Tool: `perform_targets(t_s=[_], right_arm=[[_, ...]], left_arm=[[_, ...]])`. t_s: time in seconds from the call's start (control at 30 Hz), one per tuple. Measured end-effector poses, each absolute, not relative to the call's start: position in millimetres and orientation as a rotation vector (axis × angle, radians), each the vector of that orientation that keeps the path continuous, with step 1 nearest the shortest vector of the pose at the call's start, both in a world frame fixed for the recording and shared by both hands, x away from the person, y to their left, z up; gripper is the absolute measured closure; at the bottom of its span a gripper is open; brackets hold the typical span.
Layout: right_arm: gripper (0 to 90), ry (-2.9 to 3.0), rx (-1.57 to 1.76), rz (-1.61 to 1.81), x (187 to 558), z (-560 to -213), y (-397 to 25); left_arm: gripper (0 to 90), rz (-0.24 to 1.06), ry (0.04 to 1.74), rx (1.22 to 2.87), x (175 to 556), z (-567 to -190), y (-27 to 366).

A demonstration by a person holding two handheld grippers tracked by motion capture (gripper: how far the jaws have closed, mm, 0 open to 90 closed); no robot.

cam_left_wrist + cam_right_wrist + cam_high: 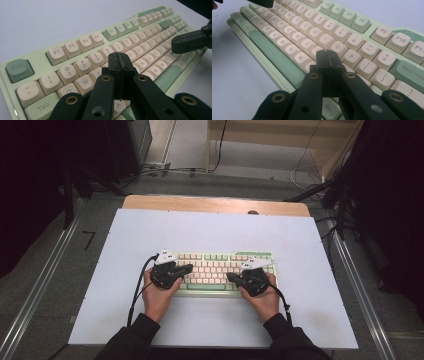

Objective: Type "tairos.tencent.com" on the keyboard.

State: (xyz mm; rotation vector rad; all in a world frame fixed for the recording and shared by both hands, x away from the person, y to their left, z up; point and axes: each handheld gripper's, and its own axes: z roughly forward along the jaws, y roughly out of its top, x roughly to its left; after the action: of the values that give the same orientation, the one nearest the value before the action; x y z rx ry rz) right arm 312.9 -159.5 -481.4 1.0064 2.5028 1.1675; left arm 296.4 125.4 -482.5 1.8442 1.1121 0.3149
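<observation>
Keyboard (pixel 220 270), one pale green plastic board with cream keycaps, lies mid-bench (pixel 150 230) on the white surface. Two black hand-held grippers hover over it: left hand-held gripper (pixel 120 60) and right hand-held gripper (pixel 327 58), each with jaws pressed together, holding nothing.

Probably a lab: railed table (pixel 215 227), floor cables (pixel 165 170), dark curtains (pixel 30 185).

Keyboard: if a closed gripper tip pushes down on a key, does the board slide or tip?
Probably stays put: the keyboard lies flat and wide on the white table cover, so tipping looks unlikely. A sideways shove might slide it, since the cover looks smooth. It looks rigid; the raised keys should sink singly under the shut left gripper.
</observation>
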Motion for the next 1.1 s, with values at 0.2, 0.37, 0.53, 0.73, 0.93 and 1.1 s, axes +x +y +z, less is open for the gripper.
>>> perform_targets(t_s=[0.2,0.37,0.53,0.73,0.93,1.1], right_arm=[[87.8,2.502,0.999,1.172,313.0,-479.7,-158.1],[87.9,2.502,0.993,1.185,314.2,-478.6,-156.1],[87.8,2.495,1.006,1.197,317.7,-478.2,-154.7],[87.9,2.492,1.006,1.194,319.7,-478.4,-151.7],[87.8,2.485,1.002,1.199,322.8,-476.8,-148.8],[87.8,2.483,1.001,1.193,325.1,-477.8,-146.9]], left_arm=[[90.0,0.305,1.113,1.847,295.1,-482.7,126.8],[90.0,0.294,1.112,1.850,292.6,-482.4,129.4],[90.0,0.287,1.110,1.855,289.4,-483.0,131.3],[90.0,0.278,1.104,1.862,286.7,-483.2,131.7],[90.0,0.266,1.102,1.870,286.6,-484.8,129.4],[90.0,0.253,1.093,1.886,286.5,-486.8,125.5]])
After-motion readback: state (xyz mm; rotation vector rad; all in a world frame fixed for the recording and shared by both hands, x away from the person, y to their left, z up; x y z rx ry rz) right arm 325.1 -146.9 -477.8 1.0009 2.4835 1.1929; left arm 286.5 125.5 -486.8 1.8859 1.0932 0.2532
